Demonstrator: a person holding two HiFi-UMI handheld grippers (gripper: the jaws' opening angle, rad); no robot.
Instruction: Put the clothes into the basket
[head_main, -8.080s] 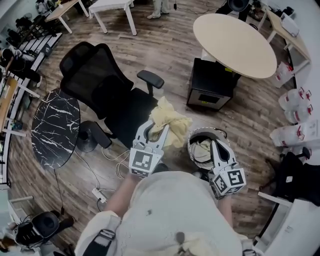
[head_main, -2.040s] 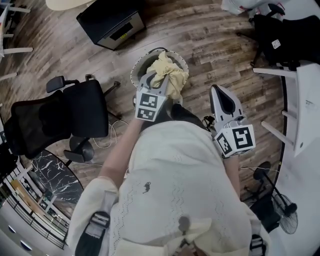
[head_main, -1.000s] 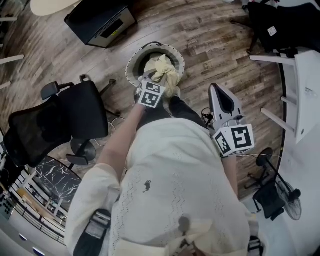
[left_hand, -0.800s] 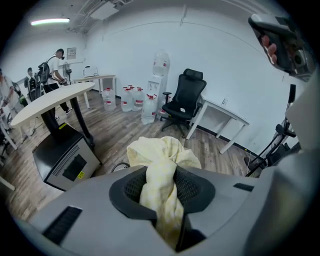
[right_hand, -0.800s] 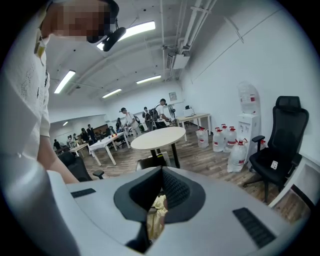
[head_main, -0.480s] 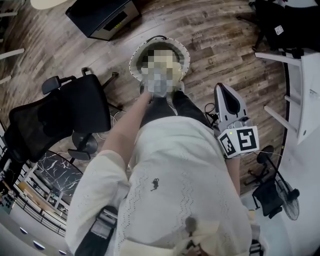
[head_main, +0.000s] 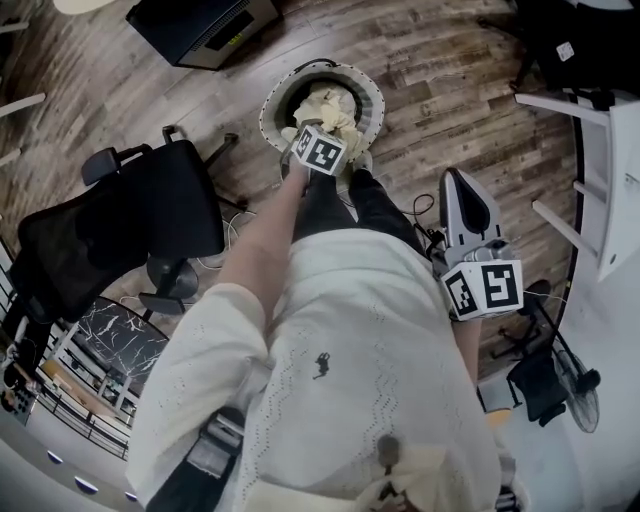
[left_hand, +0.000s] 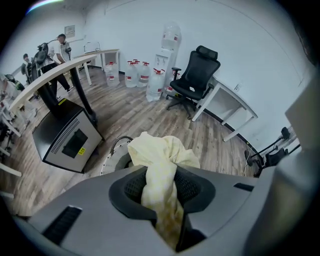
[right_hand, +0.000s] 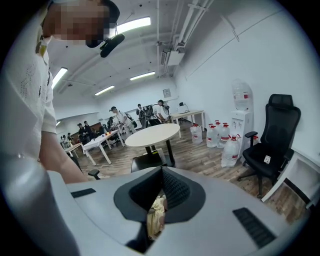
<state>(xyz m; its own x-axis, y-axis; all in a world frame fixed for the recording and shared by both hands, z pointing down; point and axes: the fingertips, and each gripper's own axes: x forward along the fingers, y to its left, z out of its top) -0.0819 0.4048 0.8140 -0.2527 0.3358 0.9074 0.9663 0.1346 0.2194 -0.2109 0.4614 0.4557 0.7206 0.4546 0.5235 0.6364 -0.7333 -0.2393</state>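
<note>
Pale yellow cloth (left_hand: 159, 165), soft crumpled folds

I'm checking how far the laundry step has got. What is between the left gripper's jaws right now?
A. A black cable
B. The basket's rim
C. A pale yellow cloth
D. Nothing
C: in the left gripper view, the left gripper is shut on a bunched pale yellow cloth, held over the basket.
</note>
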